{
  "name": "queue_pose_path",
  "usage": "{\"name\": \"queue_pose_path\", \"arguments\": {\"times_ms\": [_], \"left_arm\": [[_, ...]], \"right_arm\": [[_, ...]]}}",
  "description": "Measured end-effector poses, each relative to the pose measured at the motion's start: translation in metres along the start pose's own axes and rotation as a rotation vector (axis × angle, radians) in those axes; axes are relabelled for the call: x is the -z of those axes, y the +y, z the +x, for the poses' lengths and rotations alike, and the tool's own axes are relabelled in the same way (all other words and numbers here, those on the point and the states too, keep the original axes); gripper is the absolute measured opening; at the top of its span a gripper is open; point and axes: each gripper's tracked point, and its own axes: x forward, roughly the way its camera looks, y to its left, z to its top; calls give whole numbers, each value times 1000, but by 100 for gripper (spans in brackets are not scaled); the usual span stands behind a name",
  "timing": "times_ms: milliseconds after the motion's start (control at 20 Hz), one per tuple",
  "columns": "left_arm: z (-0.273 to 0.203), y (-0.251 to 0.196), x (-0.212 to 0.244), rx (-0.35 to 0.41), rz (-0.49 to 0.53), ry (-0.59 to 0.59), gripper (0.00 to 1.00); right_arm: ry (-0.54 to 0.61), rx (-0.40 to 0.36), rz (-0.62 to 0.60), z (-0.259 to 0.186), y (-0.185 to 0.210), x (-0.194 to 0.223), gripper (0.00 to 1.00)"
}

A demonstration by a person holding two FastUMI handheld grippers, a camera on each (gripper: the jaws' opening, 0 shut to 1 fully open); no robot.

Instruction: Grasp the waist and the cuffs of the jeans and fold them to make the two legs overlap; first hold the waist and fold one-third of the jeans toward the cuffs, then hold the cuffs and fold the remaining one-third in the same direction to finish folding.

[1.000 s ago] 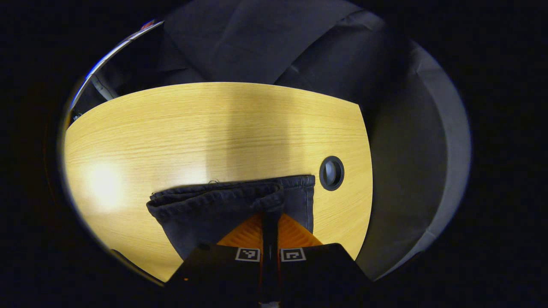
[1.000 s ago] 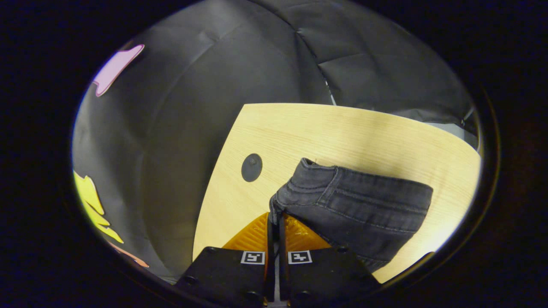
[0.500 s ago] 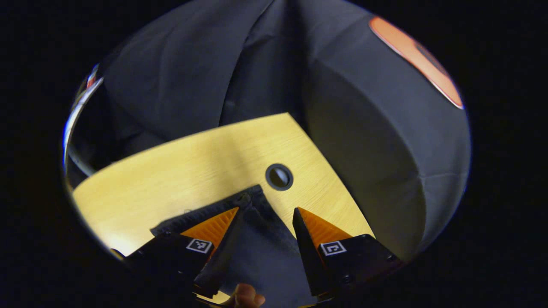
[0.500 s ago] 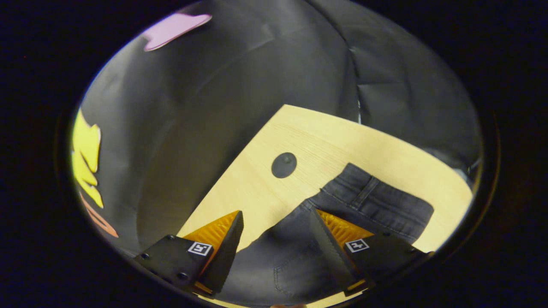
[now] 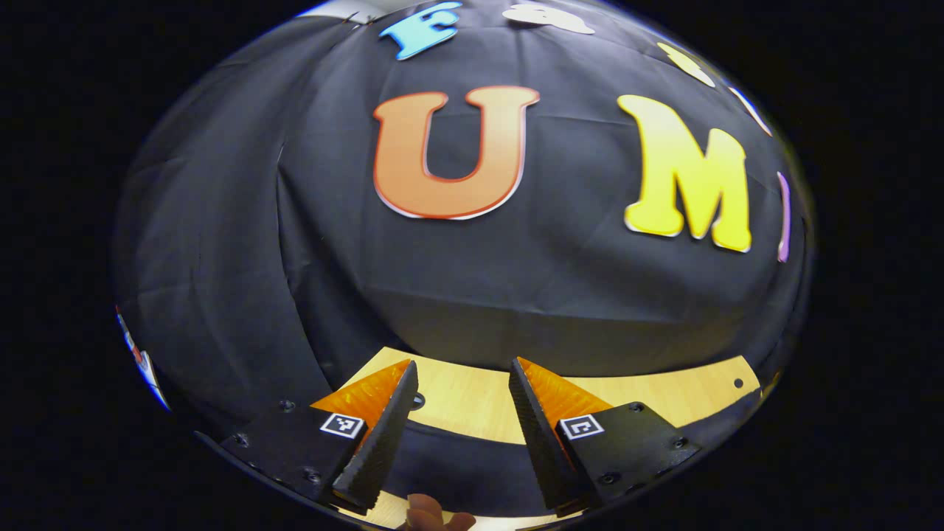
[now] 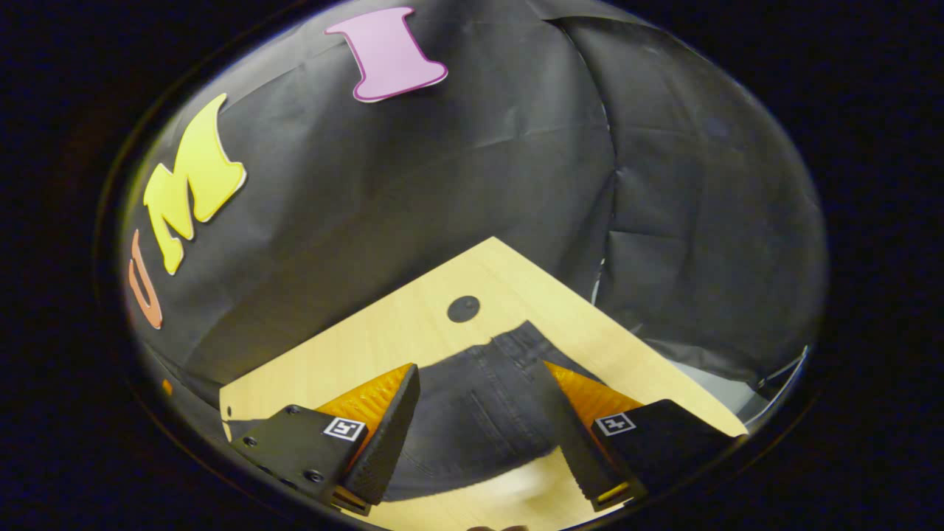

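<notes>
As your two grippers stand now, neither has hold of anything: the left gripper has its fingers spread with a wide gap between them, and the right gripper is spread the same way, nothing pinched in either.

Nearest you in the left gripper view, a fingertip of your own hand pokes in at the bottom edge, and just past it, between the fingers, lies a dark band that I take to be the jeans (too dim there to make out a seam). In the right gripper view the jeans lie flat on the wooden table, directly beyond the gap between the fingers; they look like a compact dark-grey bundle, several layers thick, with stitched seams and what seems to be the waistband at the far end, toward the table's corner. The outline is short and roughly squared off, not a long pair of legs, so I'd judge the folds are done, or very nearly, and that you've little left but to check the stack sits square.

Farther on, a round dark grommet is set in the tabletop just past the far edge of the denim, close to it but apart. Beyond the table's edge hangs the black cloth of the booth wall.
</notes>
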Motion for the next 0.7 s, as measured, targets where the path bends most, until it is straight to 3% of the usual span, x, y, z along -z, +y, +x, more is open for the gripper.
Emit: {"name": "queue_pose_path", "arguments": {"times_ms": [350,400,450,650,700], "left_arm": [[-106,-50,-7,67,89,-119,84],[-119,-54,-9,70,90,-131,82],[-131,-58,-11,73,86,-137,100],[-171,-61,-29,64,75,-178,96],[-178,-59,-33,61,70,-188,93]], "right_arm": [[82,63,-15,0,-60,56,98],[107,62,16,2,-63,64,98],[135,60,71,9,-65,73,98],[225,57,336,24,-66,91,98],[229,53,391,27,-66,89,92]]}}
